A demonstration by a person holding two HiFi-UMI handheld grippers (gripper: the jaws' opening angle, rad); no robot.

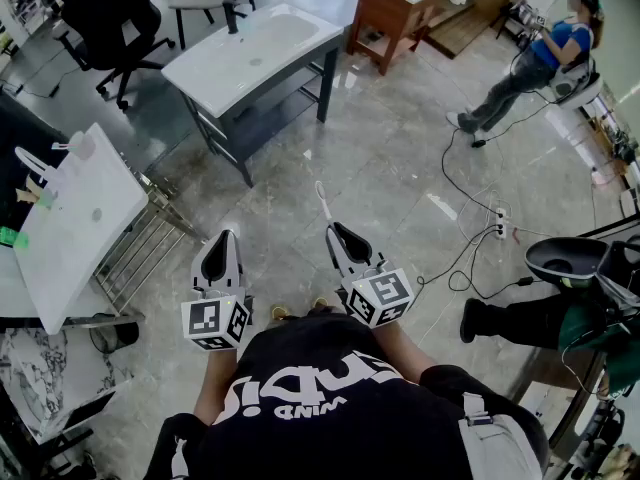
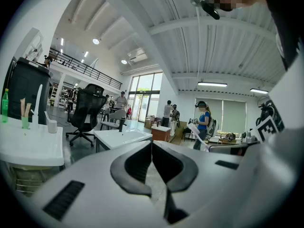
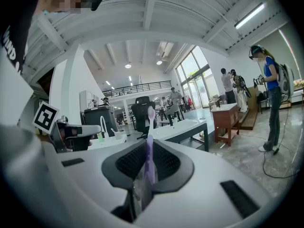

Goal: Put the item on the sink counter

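The person stands on the grey floor [image 1: 400, 168] with a gripper in each hand. Both are held out in front, almost level. The right gripper [image 1: 335, 230] has its jaws pinching a toothbrush [image 1: 322, 200] by the handle, so the brush end sticks out ahead. I think it is held this way so it can be laid down brush end first, without the jaws bumping the table. The left gripper [image 1: 224, 236] has its jaws pressed together with nothing in them. It looks like it is just waiting.

So the toothbrush is up in the air, well apart from any sink. Two white tables with sinks are near. The sink table ahead [image 1: 215, 68] has a black tap [image 1: 232, 13]. The left sink table [image 1: 75, 218] has a cup [image 1: 82, 146] on it. I cannot tell which one is meant, but the left one looks nearer.

From above you see only a thin pale stick poking out of the right jaws. The right gripper view shows more: the handle is purple and stands straight up between the pads. The left gripper view shows a green bottle [image 2: 4, 106] on the left sink table, which is hard to make out from above.
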